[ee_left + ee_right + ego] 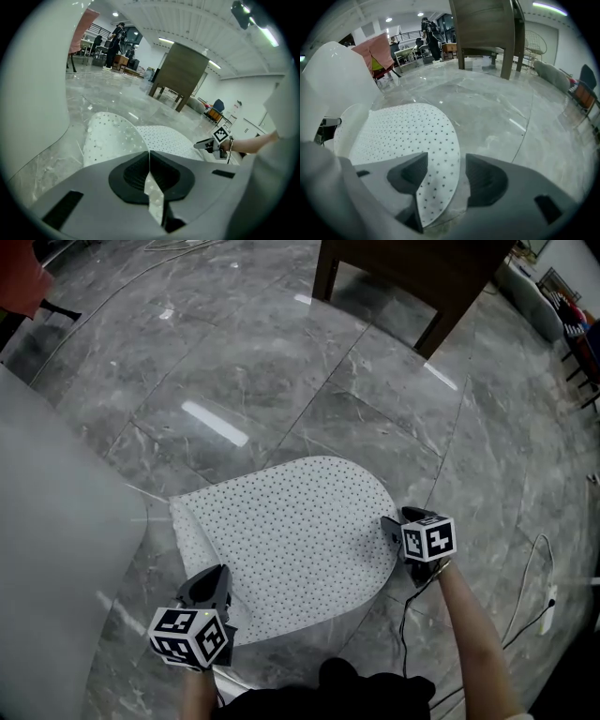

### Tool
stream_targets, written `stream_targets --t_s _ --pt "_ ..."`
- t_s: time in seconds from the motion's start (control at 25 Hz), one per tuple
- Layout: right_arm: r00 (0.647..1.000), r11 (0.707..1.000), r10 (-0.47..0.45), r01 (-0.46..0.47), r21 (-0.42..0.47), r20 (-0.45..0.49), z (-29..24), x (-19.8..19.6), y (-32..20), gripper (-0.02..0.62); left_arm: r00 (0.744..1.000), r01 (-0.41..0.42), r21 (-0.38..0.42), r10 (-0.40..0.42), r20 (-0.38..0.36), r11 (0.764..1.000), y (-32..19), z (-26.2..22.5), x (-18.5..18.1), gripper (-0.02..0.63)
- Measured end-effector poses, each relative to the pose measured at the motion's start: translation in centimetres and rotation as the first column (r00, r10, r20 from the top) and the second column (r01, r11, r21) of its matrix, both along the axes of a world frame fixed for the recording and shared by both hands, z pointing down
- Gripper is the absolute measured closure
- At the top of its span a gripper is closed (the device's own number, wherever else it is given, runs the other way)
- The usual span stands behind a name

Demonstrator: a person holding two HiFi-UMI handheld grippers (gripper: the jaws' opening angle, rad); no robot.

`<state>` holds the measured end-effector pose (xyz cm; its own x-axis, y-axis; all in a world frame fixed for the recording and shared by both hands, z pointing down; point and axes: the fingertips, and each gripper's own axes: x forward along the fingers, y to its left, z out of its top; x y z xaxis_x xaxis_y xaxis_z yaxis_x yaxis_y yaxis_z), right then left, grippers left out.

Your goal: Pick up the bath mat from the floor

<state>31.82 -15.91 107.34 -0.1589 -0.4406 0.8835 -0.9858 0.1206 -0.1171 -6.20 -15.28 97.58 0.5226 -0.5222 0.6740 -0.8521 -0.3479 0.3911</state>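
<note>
The bath mat (291, 540) is white with small dark dots, has one rounded end, and lies on the grey marble floor. Its left edge is curled up. My left gripper (214, 585) is at the mat's near left corner and is shut on it. In the left gripper view, a strip of the bath mat (154, 197) is pinched between the closed jaws of my left gripper (149, 161). My right gripper (391, 527) is at the mat's right edge. In the right gripper view, my right gripper (446, 176) is open. The bath mat's (403, 131) rim lies between the jaws, which do not press on it.
A large white rounded body (56, 549) fills the left side. A dark wooden table (412, 277) stands at the back. A cable (534, 577) runs across the floor to the right of my right arm. Chairs (581, 334) stand at the far right.
</note>
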Motion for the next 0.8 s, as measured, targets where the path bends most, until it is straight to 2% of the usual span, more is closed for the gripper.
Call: stream_targets --t_s 0.28,0.44,0.6,0.8 --pt "0.999 0.997 -0.046 0.045 -0.061 -0.016 1.4 -0.1 -0.5 0.342 1.0 -0.015 -0.005 0.015 0.018 1.0 0.2 0.6 0.6 0.609" --pt "0.998 0.997 -0.054 0.053 -0.056 -0.03 1.4 -0.1 -0.5 0.342 1.0 -0.014 -0.007 0.014 0.023 1.0 0.2 0.8 0.4 0.609" --pt "0.998 0.997 -0.06 0.059 -0.055 -0.006 1.2 -0.3 -0.4 0.368 1.0 -0.005 -0.006 0.006 0.02 1.0 0.1 0.9 0.0 0.609" --pt "0.997 0.996 -0.071 0.07 -0.053 -0.028 1.3 -0.4 -0.3 0.387 1.0 -0.01 -0.012 0.01 0.019 1.0 0.2 1.4 -0.1 0.609"
